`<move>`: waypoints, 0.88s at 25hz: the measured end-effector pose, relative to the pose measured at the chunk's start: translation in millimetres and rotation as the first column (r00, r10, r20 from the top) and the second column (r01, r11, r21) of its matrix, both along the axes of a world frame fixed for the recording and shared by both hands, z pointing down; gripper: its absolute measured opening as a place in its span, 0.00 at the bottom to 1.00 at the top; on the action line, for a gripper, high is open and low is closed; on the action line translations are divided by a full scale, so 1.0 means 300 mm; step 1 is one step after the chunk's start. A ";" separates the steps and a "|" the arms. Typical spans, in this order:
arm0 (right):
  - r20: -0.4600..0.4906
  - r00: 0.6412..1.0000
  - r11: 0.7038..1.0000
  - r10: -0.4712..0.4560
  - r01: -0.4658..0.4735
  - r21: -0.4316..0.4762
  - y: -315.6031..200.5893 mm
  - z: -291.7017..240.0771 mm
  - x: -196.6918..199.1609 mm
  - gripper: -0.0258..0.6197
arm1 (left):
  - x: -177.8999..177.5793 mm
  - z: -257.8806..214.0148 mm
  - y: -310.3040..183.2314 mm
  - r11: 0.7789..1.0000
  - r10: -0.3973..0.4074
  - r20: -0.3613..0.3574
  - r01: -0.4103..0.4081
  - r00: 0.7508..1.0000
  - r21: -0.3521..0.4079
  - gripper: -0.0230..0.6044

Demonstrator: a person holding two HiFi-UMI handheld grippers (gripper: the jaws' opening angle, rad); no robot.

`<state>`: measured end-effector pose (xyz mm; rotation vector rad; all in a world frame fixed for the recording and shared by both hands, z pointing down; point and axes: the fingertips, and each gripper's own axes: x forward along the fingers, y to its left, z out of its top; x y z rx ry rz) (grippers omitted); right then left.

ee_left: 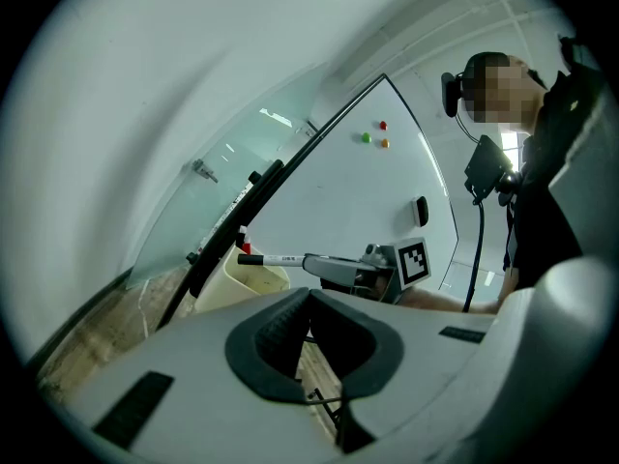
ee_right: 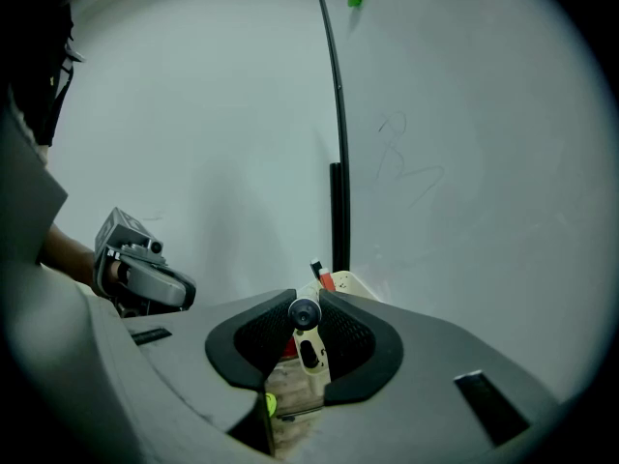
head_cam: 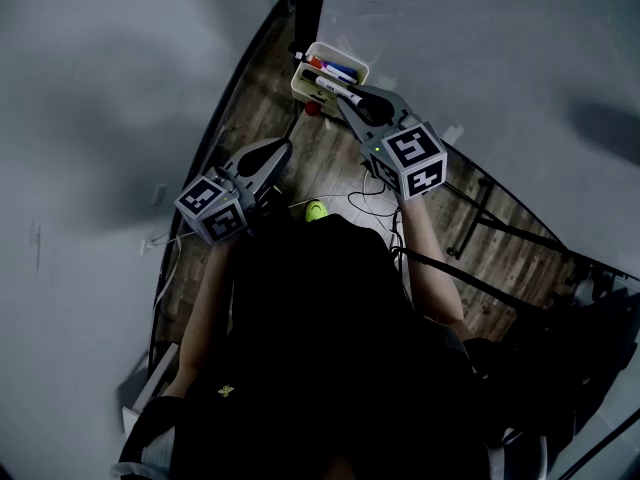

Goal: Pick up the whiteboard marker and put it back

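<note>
between the right gripper's (ee_right: pixel 307 303) ribbed pads (ee_right: pixel 263 334) sits a cylindrical whiteboard marker (ee_right: pixel 305 314).

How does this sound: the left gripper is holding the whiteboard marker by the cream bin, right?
Not quite. It is the right gripper that holds the whiteboard marker by the cream bin; the right gripper view shows it clamped between those jaws. The left gripper holds nothing.
</note>
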<state>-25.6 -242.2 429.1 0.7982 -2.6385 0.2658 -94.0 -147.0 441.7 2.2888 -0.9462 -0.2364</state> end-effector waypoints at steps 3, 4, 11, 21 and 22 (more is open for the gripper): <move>-0.004 1.000 1.000 -0.005 0.005 -0.019 -0.009 0.025 -0.011 0.15 | -0.008 0.010 0.001 1.000 0.000 0.006 0.000 1.000 -0.014 0.06; -0.006 1.000 1.000 -0.006 0.006 -0.023 -0.011 0.034 -0.014 0.15 | -0.009 0.014 0.001 1.000 -0.001 0.006 0.001 1.000 -0.019 0.06; -0.037 0.999 0.999 -0.010 0.008 -0.045 -0.023 0.085 -0.033 0.15 | -0.008 0.033 0.014 0.999 0.018 0.011 -0.018 1.000 -0.051 0.06; -0.069 0.998 0.998 -0.003 -0.002 -0.069 -0.048 0.135 -0.051 0.15 | 0.007 0.035 0.033 0.996 0.040 0.009 -0.039 0.999 -0.074 0.06; -0.070 0.998 0.997 -0.003 -0.002 -0.074 -0.048 0.142 -0.051 0.15 | 0.005 0.036 0.032 0.996 0.037 0.008 -0.037 0.999 -0.075 0.06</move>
